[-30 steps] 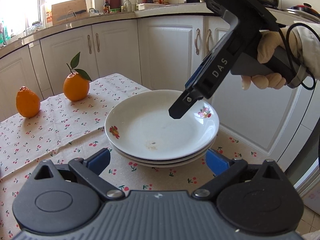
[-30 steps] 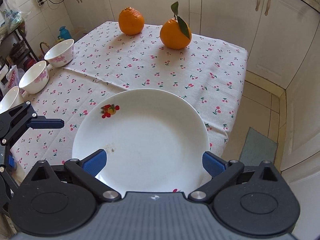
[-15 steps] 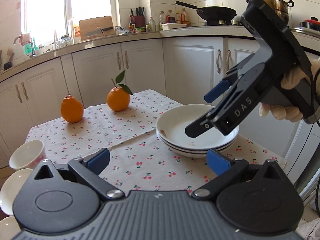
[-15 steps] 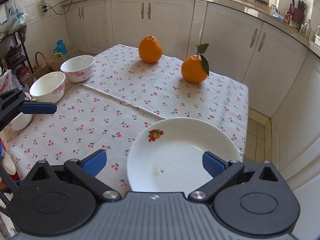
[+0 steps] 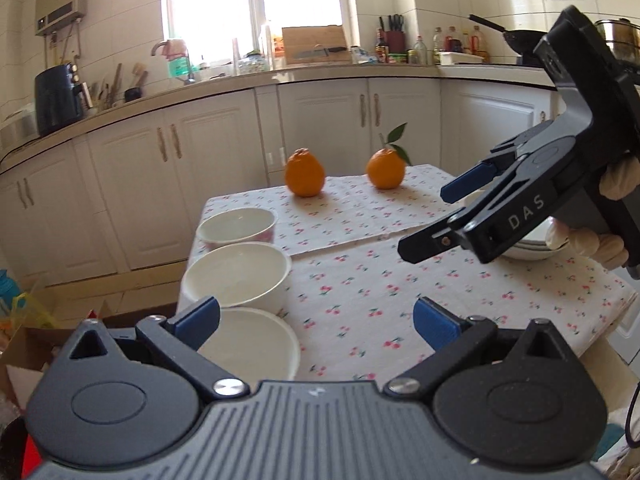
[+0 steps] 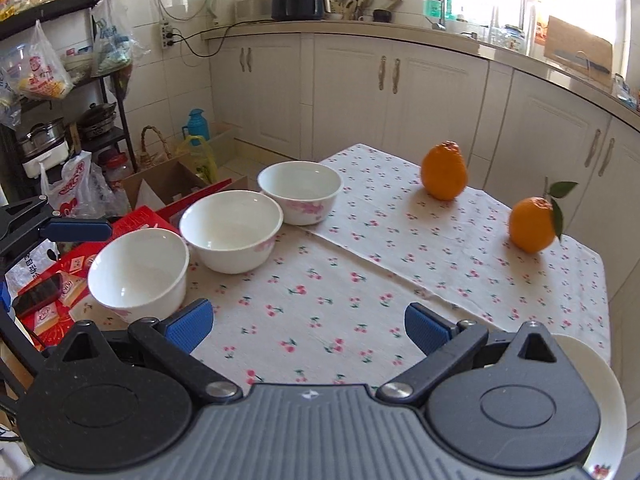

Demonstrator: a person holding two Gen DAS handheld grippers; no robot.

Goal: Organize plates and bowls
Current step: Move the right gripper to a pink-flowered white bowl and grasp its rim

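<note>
Three white bowls with pink flowers stand in a row along the table's left edge: the far bowl (image 5: 236,224) (image 6: 300,192), the middle bowl (image 5: 236,276) (image 6: 232,232) and the near bowl (image 5: 248,344) (image 6: 138,274). A stack of white plates (image 5: 532,246) (image 6: 604,400) sits at the table's right side, mostly hidden behind my right gripper. My left gripper (image 5: 316,322) is open and empty, just above the near bowl. My right gripper (image 6: 308,324) (image 5: 432,216) hangs open and empty over the middle of the cloth, held by a gloved hand (image 5: 592,244).
Two oranges (image 6: 444,176) (image 6: 532,230) rest at the far side of the cherry-print tablecloth (image 6: 320,280). White cabinets (image 5: 320,128) run behind the table. Beside the bowls, below the table's left edge, lie a red box (image 6: 72,276) and bags.
Both grippers have pulled back from the plate stack and swung left. The bowls have come into view, and the plates have slid to the right edge.
</note>
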